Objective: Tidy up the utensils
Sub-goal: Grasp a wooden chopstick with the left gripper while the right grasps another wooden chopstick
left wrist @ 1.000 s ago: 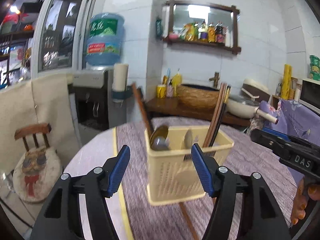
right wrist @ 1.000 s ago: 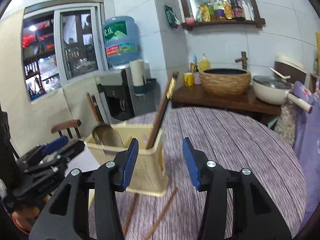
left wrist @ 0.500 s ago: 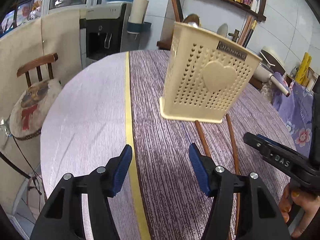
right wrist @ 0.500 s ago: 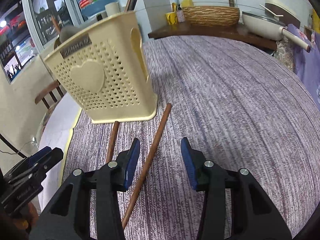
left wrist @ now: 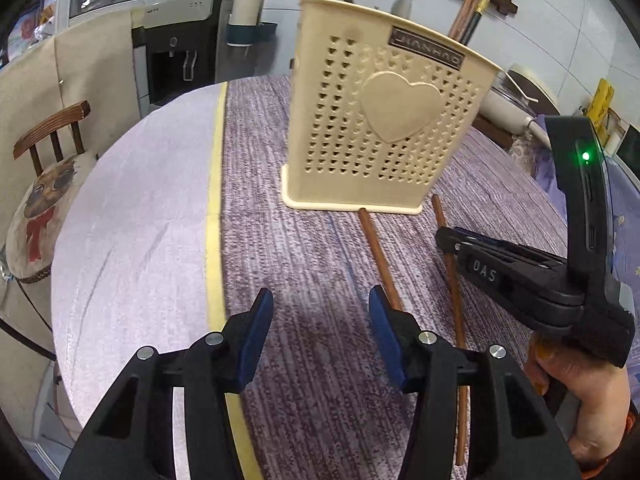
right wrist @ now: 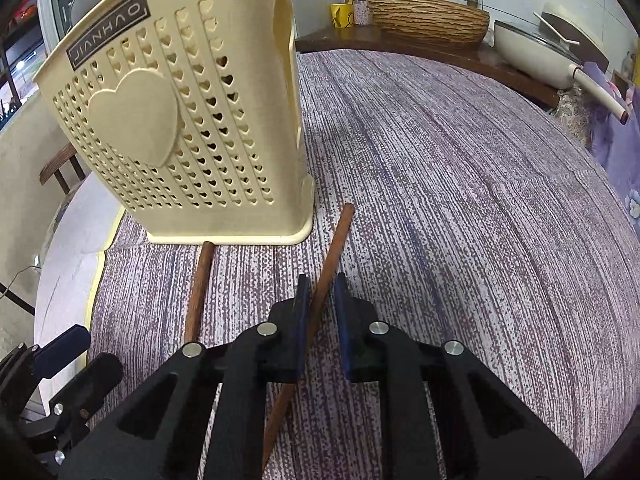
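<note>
Chopsticks, left wrist view: two brown sticks are lying on the purple cloth near the holder; the left chopstick (left wrist: pixel 378 256) is touching the holder's base with its far end, and the right chopstick (left wrist: pixel 450 272) is lying just to the right of it.
Utensil holder: the cream perforated utensil holder (left wrist: pixel 384 128) is standing upright at the far middle of the table, its heart facing the camera, with a spoon (left wrist: pixel 404 2) and more sticks poking out of its top.
Left gripper: the left gripper (left wrist: pixel 320 308) is hovering low over the tablecloth (left wrist: pixel 300 240), its jaws about half apart and just having been closing, with only bare cloth between the blue pads; the left chopstick is passing just beside the right pad.
Right gripper: the right gripper (left wrist: pixel 444 238) is reaching in from the right, held by a hand (left wrist: pixel 580 400), its tips sitting at the right chopstick.
Surroundings: a yellow strip (left wrist: pixel 214 208) is running along the cloth's left edge; a chair (left wrist: pixel 48 128) is standing far left.
Right wrist view, right gripper: the right gripper (right wrist: pixel 320 292) is pointing down at the table, its jaws having just been closing to a narrow slot around the right chopstick (right wrist: pixel 336 240), which is running between the pads.
Left chopstick: the left chopstick (right wrist: pixel 200 284) is lying to the left, its far end meeting the base of the utensil holder (right wrist: pixel 192 120).
Left gripper: the left gripper (right wrist: pixel 80 356) is showing at the near left, jaws apart.
Background: a woven basket (right wrist: pixel 428 18) and a pan (right wrist: pixel 532 56) are sitting on a counter beyond the table.
</note>
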